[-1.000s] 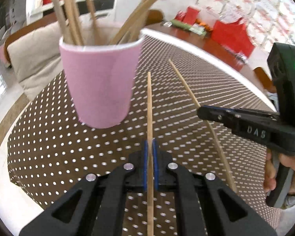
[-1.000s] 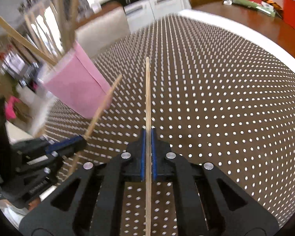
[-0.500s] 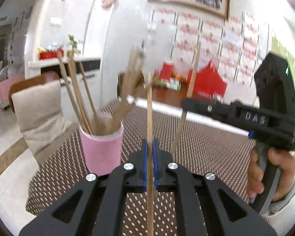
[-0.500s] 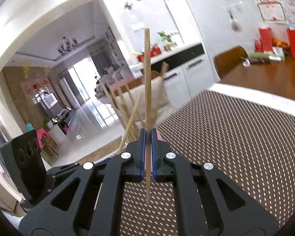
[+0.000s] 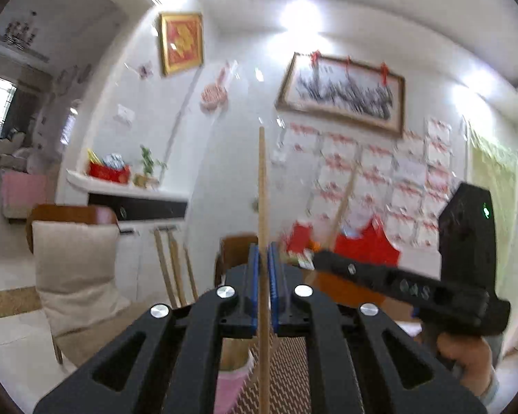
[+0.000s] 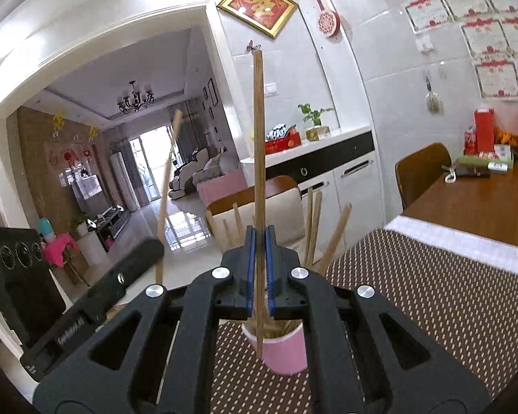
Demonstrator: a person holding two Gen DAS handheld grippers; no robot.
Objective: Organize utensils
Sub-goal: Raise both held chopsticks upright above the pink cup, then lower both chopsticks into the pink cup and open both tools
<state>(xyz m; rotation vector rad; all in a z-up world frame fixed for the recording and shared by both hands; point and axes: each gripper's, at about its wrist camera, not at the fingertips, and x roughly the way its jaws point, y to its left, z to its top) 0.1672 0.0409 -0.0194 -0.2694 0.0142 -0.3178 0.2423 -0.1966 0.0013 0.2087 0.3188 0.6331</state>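
Observation:
A pink cup (image 6: 284, 348) holding several wooden chopsticks stands on the dotted brown tablecloth (image 6: 431, 296); it also shows low in the left wrist view (image 5: 229, 383), mostly hidden behind the fingers. My left gripper (image 5: 263, 276) is shut on a wooden chopstick (image 5: 261, 189) held upright. My right gripper (image 6: 260, 252) is shut on another chopstick (image 6: 258, 138), upright, its lower tip above the cup's mouth. Each gripper shows in the other's view, the right one (image 5: 331, 258) and the left one (image 6: 152, 248), both raised near the cup.
A cushioned chair (image 5: 72, 269) stands beyond the table's far side. A wooden table (image 6: 473, 207) with red boxes lies to the right. A white cabinet (image 6: 328, 172) stands behind the chair.
Both grippers have tilted up from pointing down at the table to holding their chopsticks upright. The cup has dropped low in both views, and the right chopstick's tip now hangs over it.

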